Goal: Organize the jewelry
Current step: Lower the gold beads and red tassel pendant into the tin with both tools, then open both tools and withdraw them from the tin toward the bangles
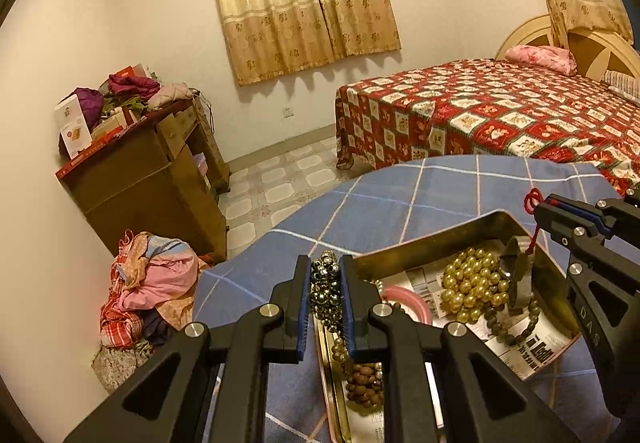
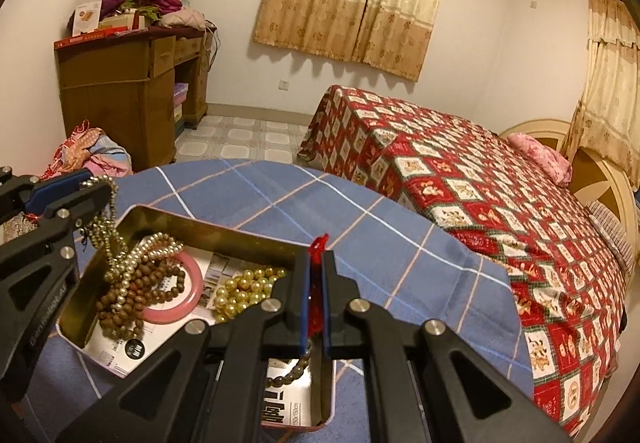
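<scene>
A gold metal tin (image 1: 424, 241) (image 2: 172, 219) sits on the blue checked tablecloth. It holds gold pearl beads (image 1: 472, 285) (image 2: 244, 289), brown wooden beads (image 2: 132, 293), a pink bangle (image 2: 188, 293) and dark bead bracelets (image 1: 516, 327). My left gripper (image 1: 325, 275) is shut on a silver bead necklace (image 1: 326, 283) at the tin's left edge; the strand hangs into the tin (image 2: 120, 263). My right gripper (image 2: 317, 275) is shut on a red cord (image 2: 318, 243) over the tin's right side. In the left wrist view the cord (image 1: 532, 203) carries a dark pendant (image 1: 520, 275).
The tablecloth-covered table (image 1: 380, 195) (image 2: 360, 227) ends at a curved far edge. Beyond lie a bed with a red patterned cover (image 2: 480, 183), a cluttered wooden desk (image 1: 152, 171) and a pile of clothes (image 1: 148, 283) on the floor.
</scene>
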